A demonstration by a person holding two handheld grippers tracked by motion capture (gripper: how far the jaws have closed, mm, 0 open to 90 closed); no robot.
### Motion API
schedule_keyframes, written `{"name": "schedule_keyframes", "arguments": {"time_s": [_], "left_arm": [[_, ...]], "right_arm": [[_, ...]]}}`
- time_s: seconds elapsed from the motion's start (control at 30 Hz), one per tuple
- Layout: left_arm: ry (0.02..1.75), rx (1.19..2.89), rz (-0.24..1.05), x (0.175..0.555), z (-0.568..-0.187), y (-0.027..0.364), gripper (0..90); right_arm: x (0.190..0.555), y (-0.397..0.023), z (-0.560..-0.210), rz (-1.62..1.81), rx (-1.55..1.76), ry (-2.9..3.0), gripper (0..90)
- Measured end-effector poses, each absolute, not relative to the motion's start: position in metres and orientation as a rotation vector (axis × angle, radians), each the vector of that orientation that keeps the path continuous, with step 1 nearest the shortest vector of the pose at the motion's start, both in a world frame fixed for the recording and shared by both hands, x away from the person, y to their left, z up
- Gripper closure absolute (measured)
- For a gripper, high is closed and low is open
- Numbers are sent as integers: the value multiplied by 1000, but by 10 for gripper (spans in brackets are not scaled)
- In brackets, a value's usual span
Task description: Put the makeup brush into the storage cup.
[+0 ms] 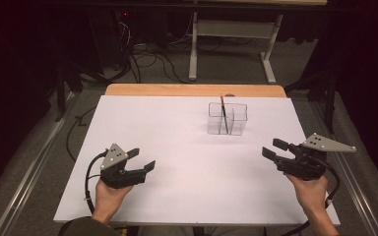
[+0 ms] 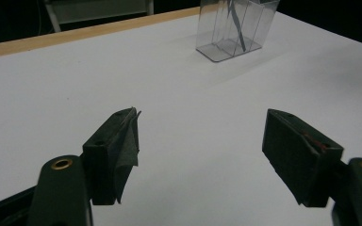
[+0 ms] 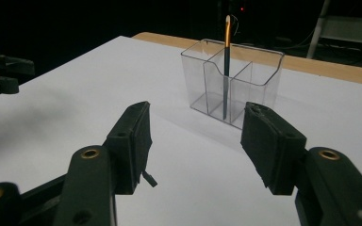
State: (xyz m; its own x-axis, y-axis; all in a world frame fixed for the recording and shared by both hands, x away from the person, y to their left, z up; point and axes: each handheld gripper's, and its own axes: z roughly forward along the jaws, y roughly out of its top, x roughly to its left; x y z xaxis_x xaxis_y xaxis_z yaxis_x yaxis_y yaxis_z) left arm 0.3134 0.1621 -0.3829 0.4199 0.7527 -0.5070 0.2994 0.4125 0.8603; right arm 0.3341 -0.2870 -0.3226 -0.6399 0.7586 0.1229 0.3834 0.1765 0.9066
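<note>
A clear plastic organizer [image 1: 227, 118] with several compartments stands upright on the white table [image 1: 187, 147], toward the back right. A thin pencil [image 1: 222, 112] with an orange top stands in it, leaning against a divider. My left gripper [image 1: 141, 160] rests low at the front left, open and empty, pointing right toward the middle. At the front right my right gripper [image 1: 272, 149] is open too, empty, aimed left and toward the organizer. In the right gripper view the organizer [image 3: 233, 80] and pencil [image 3: 226, 66] lie just beyond the jaws. In the left gripper view the organizer [image 2: 235, 26] is far off.
A wooden strip [image 1: 194, 90] runs along the table's far edge. Beyond it are a white metal frame [image 1: 234, 42] and loose cables [image 1: 147, 61] on the floor. Dark surroundings border the table on both sides.
</note>
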Motion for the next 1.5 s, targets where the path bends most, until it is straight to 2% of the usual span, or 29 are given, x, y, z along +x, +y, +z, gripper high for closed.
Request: {"name": "schedule_keyframes", "arguments": {"time_s": [1.5], "left_arm": [[1156, 1158, 386, 313, -382, 163, 281]], "right_arm": [[331, -287, -356, 1436, 1133, 2107, 445]]}}
